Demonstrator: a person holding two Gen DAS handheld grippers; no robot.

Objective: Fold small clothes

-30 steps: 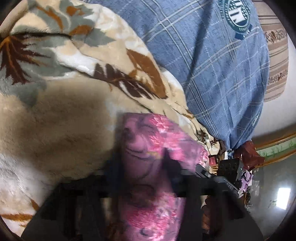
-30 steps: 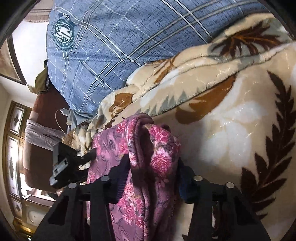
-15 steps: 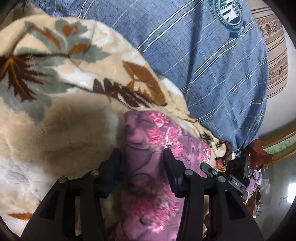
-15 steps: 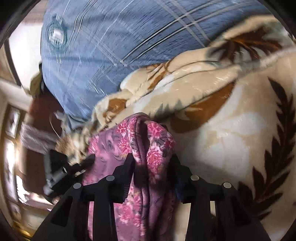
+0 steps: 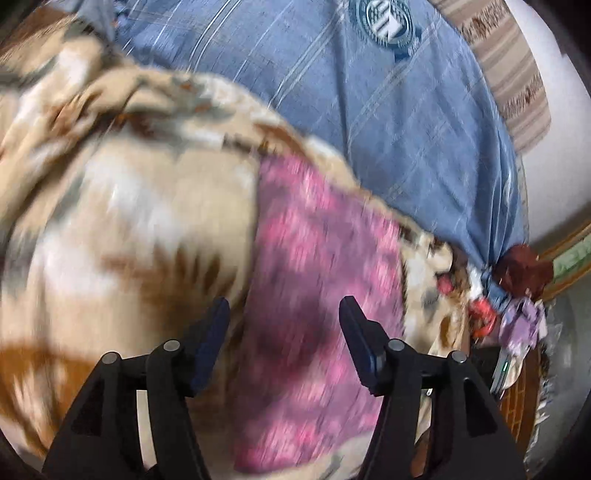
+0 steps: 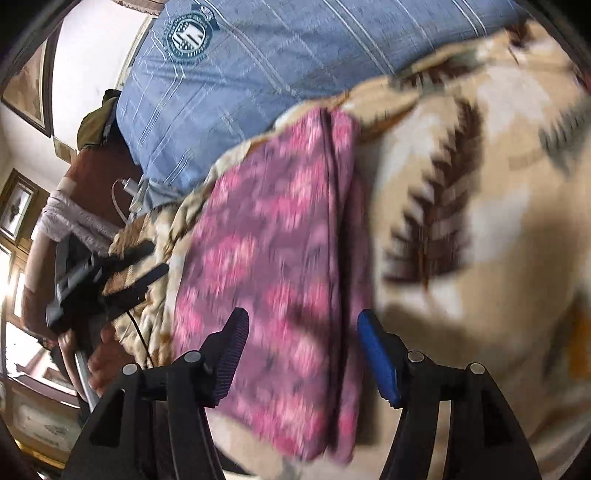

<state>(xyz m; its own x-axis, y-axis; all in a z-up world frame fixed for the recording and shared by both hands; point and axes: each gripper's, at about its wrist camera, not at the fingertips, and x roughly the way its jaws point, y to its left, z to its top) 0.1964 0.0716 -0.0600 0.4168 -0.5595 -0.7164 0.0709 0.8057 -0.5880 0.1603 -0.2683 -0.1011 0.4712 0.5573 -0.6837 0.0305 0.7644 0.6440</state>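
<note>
Left tongs (image 5: 284,314) stand apart, their jaws having just been opening; the pads press on nothing. Below and between the two dark fingers (image 5: 207,339) lies the folded cloth (image 5: 314,295), a pink and purple flowered piece, free of the pads. Right tongs (image 6: 301,326) likewise stand apart, jaws having just been opening, with one black pad and one blue pad (image 6: 376,354) on either side of the same cloth (image 6: 273,240) and clear of it.

The cloth lies flat on a beige blanket (image 5: 122,221) printed with brown and grey leaves. In the right wrist view a fold line runs lengthwise near the cloth's right edge, and the cloth reaches from just under the tongs up to the far side of the blanket. Beyond the blanket rests a blue checked pillow (image 5: 388,129) bearing a round crest (image 5: 386,26); the cloth's far end lies close to it, with a strip of blanket between.

In the right wrist view the left tongs (image 6: 125,273) show at the left margin, held by a hand (image 6: 99,354), beside the cloth's left edge and apart from it. A white cable (image 6: 122,199) lies at the pillow's lower corner. Both views are blurred, so the cloth's print and edges cannot be read finely.
</note>
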